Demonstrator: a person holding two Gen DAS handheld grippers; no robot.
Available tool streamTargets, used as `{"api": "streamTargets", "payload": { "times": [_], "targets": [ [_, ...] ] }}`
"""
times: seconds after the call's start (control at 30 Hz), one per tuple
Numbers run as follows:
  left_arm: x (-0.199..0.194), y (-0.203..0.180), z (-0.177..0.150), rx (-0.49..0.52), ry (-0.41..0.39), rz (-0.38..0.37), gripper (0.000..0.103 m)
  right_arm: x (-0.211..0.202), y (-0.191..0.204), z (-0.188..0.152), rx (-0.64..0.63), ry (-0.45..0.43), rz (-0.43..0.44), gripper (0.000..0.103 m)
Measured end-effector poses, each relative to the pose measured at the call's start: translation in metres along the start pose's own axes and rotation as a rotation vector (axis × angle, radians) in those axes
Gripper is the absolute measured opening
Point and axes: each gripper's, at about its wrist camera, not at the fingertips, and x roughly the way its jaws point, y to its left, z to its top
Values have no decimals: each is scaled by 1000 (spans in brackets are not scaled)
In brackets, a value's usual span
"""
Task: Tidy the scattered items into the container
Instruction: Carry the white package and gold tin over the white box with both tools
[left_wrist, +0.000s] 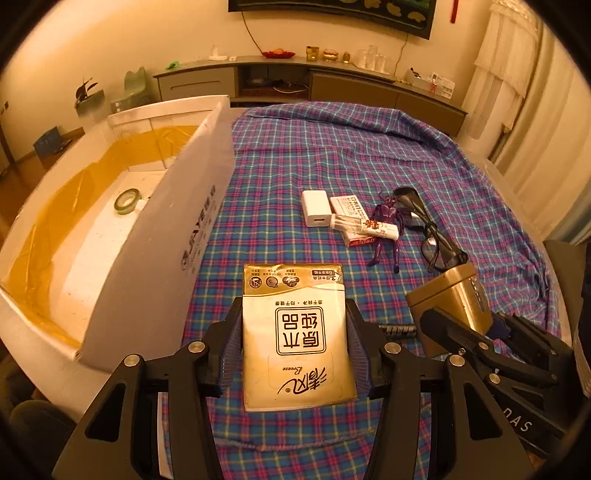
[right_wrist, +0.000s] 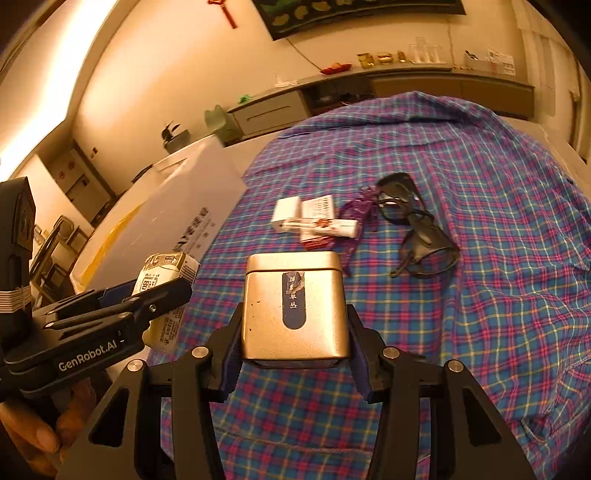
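Note:
My left gripper is shut on a gold and white tissue pack, held above the plaid cloth beside the white box. The same pack shows at the left of the right wrist view. My right gripper is shut on a gold metal tin, also lifted off the cloth; in the left wrist view the tin hangs at the right. The box stands open at the left with a roll of tape inside.
On the plaid cloth lie a white charger, a small red and white carton, a tube, a purple toy figure and dark glasses. A black marker lies under the tin. A person's hand holds the left gripper.

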Motion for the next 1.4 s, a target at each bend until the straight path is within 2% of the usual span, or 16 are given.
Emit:
{"api": "streamTargets", "payload": {
  "times": [0.67, 0.93, 1.4],
  "targets": [
    [-77, 47, -11, -80, -102, -61, 53, -35, 67, -9, -132, -47, 63, 50],
    [-101, 79, -7, -118, -163, -52, 53, -45, 99, 2, -192, -68, 85, 50],
    [-118, 134, 10, -143, -212, -33, 53, -41, 151, 33, -280, -66, 125, 50]
  ]
}}
